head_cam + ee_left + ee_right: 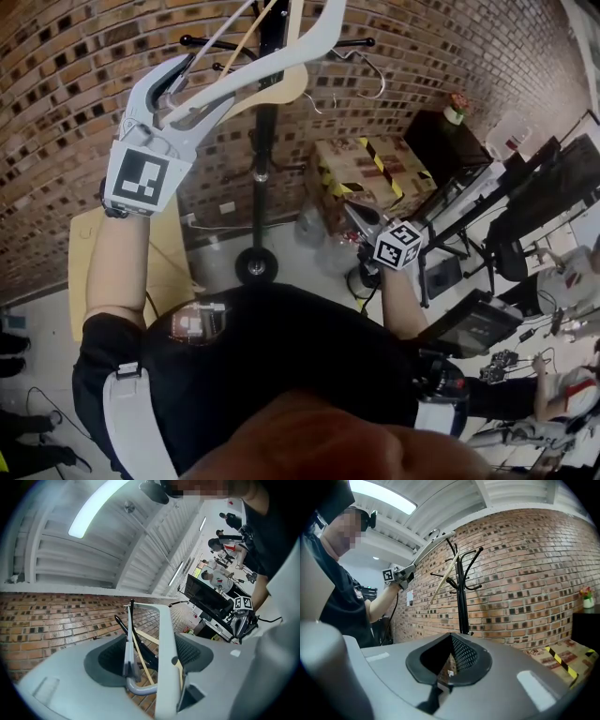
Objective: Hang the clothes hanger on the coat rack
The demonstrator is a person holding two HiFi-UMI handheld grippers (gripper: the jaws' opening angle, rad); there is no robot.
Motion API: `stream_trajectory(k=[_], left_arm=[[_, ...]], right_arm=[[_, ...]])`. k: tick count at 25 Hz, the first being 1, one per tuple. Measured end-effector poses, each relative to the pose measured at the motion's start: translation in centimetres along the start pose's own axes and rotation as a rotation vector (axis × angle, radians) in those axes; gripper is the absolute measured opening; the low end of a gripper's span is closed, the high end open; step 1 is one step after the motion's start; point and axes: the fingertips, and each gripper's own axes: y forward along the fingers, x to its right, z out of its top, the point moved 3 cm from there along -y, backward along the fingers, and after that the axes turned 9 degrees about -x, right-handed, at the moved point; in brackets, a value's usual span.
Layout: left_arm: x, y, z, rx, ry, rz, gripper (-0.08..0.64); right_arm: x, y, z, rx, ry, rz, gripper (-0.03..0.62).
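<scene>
My left gripper point(208, 89) is raised at the upper left and shut on a white plastic hanger point(319, 33). The hanger slants up to the right, across the top of the black coat rack point(265, 122). In the left gripper view the white hanger point(165, 634) sits between the pads, with the rack's prongs point(123, 623) just beyond. A wooden hanger point(281, 89) and a wire hanger point(361, 70) hang on the rack. My right gripper point(354, 214) stays low at the right, shut and empty. The right gripper view shows the rack point(461, 592) and the left gripper point(408, 570) up high.
A brick wall stands behind the rack. A cardboard box with yellow-black tape point(370, 169) and a dark cabinet point(450, 131) stand to its right. A pale board point(169, 253) leans at the left. Desks with monitors point(525, 187) and a seated person point(562, 394) are on the right.
</scene>
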Motion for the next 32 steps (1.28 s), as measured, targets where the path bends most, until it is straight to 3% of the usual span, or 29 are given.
stream_trajectory(k=[9,16,20,23,28,32], left_arm=[[0.5,1.3,-3.9,-0.046,-0.036,-0.011,0.322],[2.0,3.0,-8.7,-0.143,-0.038,-0.020,0.324],[2.8,4.4,-11.4,-0.182,-0.067,-0.054,0.325],[3.9,5.6,-13.6,-0.216,-0.131,-0.103,0.322],[5.9,5.4,-15.3,-0.222,-0.171,-0.146,0.314],[6.2,3.7,-15.2,-0.164,-0.201,-0.115,0.314]], right_arm=[[0.0,0.7,-0.2,-0.015,0.006,0.006,0.014],[-0.3,1.1,-0.6,-0.029,0.004,0.012,0.014],[-0.3,1.1,-0.8,-0.035,0.009,0.012,0.014],[-0.5,1.3,-0.9,-0.033,0.009,0.016,0.014],[-0.4,1.1,-1.1,-0.034,0.012,0.012,0.014],[-0.3,0.9,-1.2,-0.035,0.020,0.004,0.014]])
